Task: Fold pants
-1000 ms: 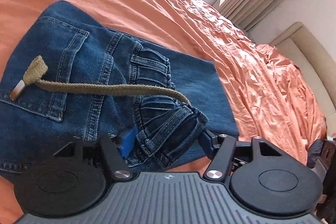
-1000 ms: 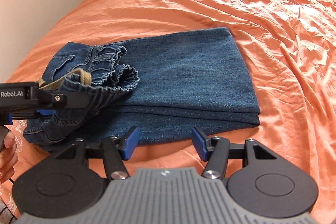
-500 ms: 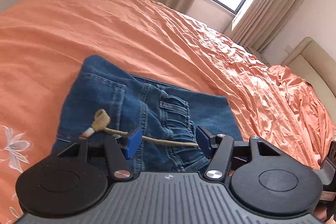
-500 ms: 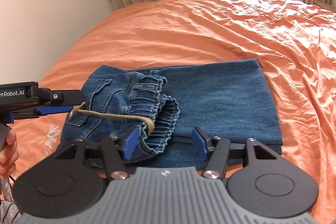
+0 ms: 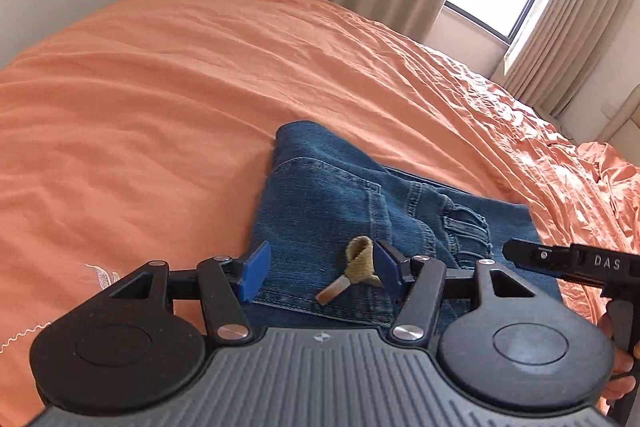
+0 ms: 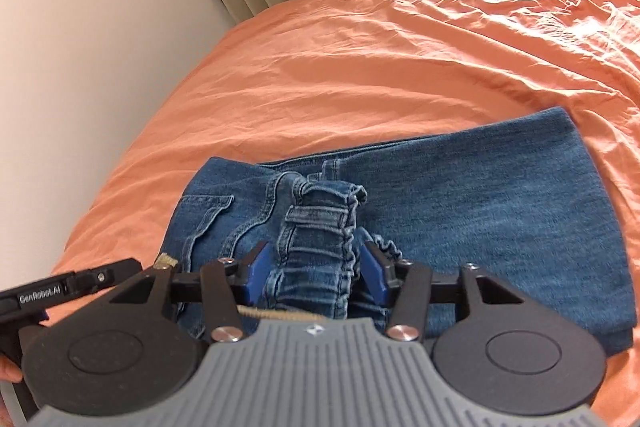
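Left wrist: left gripper (image 5: 318, 277) wide, empty, over folded blue denim pants (image 5: 340, 203) on orange bedsheet (image 5: 160, 107); knotted tan drawstring (image 5: 358, 265) could snag.

Right wrist: right gripper (image 6: 312, 273) narrowing around bunched elastic waistband (image 6: 316, 247); could drag folds apart.

Black claw (image 5: 320, 277) with blue pads (image 5: 254, 277), silver screws, ribbed grey housing.
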`<state>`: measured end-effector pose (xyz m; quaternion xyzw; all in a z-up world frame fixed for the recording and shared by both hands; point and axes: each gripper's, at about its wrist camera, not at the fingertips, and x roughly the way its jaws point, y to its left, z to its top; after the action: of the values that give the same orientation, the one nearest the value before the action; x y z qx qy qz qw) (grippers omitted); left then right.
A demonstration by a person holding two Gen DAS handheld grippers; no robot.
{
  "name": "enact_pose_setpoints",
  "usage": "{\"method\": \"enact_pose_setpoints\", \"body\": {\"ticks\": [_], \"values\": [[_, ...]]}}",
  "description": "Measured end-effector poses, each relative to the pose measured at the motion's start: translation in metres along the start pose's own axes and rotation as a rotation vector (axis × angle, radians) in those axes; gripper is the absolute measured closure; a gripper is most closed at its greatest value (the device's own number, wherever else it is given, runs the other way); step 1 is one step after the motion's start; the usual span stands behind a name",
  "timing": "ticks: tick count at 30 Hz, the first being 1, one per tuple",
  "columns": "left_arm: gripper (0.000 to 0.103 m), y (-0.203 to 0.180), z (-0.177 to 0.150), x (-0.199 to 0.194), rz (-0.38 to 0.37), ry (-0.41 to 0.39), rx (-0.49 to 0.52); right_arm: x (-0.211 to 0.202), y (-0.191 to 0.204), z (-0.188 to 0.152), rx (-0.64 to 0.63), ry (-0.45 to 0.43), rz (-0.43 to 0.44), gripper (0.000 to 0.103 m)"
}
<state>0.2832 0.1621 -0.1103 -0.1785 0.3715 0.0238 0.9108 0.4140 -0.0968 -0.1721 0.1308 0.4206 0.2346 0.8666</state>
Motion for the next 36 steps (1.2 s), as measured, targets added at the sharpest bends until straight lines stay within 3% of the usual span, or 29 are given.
{"method": "enact_pose_setpoints", "body": {"ticks": [8, 12, 16, 19, 22, 28, 32, 36], "values": [[0.034, 0.020, -0.009, 0.022, -0.005, -0.014, -0.053, 0.059, 0.001, 0.005, -0.007, 0.077, -0.015, 0.056], [0.035, 0.027, -0.012, 0.028, -0.014, -0.003, -0.084, 0.053, 0.011, 0.006, -0.078, 0.050, -0.043, 0.086], [0.035, 0.028, -0.010, 0.019, -0.043, -0.028, -0.086, 0.010, 0.034, 0.004, -0.138, -0.053, -0.012, 0.094], [0.036, 0.024, -0.004, 0.008, -0.072, -0.057, -0.076, -0.035, 0.044, 0.005, -0.127, -0.140, 0.047, 0.094], [0.036, 0.021, 0.003, -0.002, -0.107, -0.074, -0.086, -0.061, 0.030, 0.005, 0.004, -0.131, 0.115, 0.094], [0.036, 0.005, 0.007, 0.008, -0.104, -0.003, -0.045, -0.029, -0.022, -0.026, 0.210, 0.051, -0.007, 0.094], [0.036, 0.002, -0.005, 0.028, -0.078, 0.057, -0.039, -0.008, -0.038, -0.044, 0.244, 0.093, -0.048, 0.091], [0.036, 0.003, -0.012, 0.033, -0.065, 0.056, -0.038, -0.009, -0.040, -0.045, 0.258, 0.107, -0.024, 0.071]]}}
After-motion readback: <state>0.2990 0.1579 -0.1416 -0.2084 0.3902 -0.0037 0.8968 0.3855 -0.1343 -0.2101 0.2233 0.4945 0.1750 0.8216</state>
